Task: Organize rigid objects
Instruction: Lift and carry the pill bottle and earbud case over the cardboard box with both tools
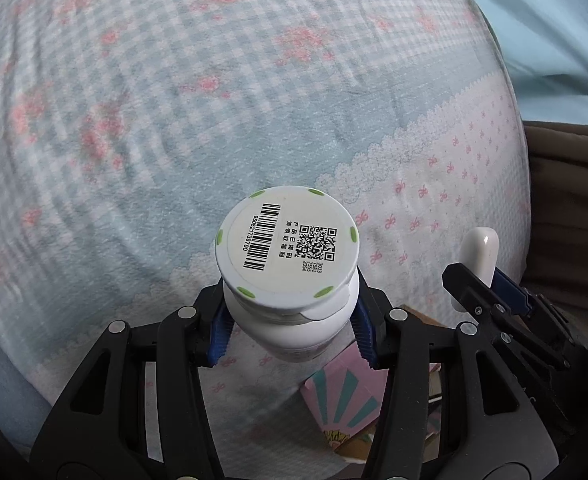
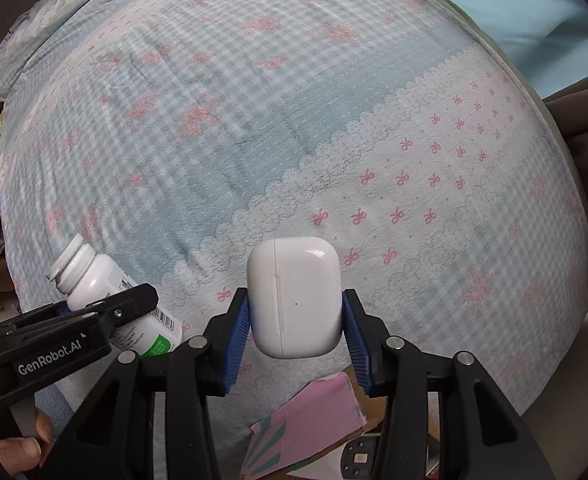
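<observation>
The bedspread (image 2: 253,120) filled both views, pale blue gingham with pink flowers, a scalloped white band running diagonally across it; both grippers were held above its near edge, side by side; nothing else lay on the open cloth ahead.

Below and between the grippers sat a pink-and-teal box (image 2: 314,420) with its flap raised, at the foot of both views; in the left wrist view it showed just under the right-hand finger; judged the likeliest receptacle, though its inside could not be seen.

The left gripper (image 1: 289,332) was clenched on a white pill bottle (image 1: 289,264); pads gripped the body below the shoulder; long axis pointed forward and up along the fingers, cap with barcode facing away from the camera; in the right wrist view the same bottle appeared at left, tilted, cap up-left.

The right gripper (image 2: 294,328) was closed around a white earbud case (image 2: 294,296); pads pressed its two narrow sides; long axis upright, lid seam running vertically, small dot facing the camera.

Deciding relation: the box lay beneath and behind both held items, towards the person; the right gripper looked slightly nearer to its opening; either hand would need to tip downward and draw back to drop in.
</observation>
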A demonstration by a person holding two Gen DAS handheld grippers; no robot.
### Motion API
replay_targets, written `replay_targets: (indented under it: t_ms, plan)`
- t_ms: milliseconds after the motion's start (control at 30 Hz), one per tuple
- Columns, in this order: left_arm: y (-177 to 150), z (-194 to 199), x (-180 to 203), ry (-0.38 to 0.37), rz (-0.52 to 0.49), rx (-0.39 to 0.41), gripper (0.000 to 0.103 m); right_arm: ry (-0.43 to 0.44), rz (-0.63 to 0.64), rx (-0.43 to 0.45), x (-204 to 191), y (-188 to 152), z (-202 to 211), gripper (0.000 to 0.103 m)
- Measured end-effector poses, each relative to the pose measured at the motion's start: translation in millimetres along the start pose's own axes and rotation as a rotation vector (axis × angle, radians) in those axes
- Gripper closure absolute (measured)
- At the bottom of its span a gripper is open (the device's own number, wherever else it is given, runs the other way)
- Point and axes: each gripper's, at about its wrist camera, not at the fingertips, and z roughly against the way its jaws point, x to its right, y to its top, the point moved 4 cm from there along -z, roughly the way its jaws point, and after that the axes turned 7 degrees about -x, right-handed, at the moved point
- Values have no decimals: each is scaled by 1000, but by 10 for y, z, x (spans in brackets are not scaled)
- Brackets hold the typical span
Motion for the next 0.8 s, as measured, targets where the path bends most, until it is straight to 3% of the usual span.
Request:
replay_targets:
  t_ms: [167, 433, 800]
  plan:
    - [-77, 315, 214, -7, -102, 26, 57, 26, -88, 32, -7, -243, 308, 62]
    - [-464, 816, 819, -6, -410, 39, 57, 69, -286, 128, 202, -824, 920, 62]
    - [-1208, 900, 1498, -5, -698, -1, 57, 12, -501, 176, 664, -1882, 1321, 62]
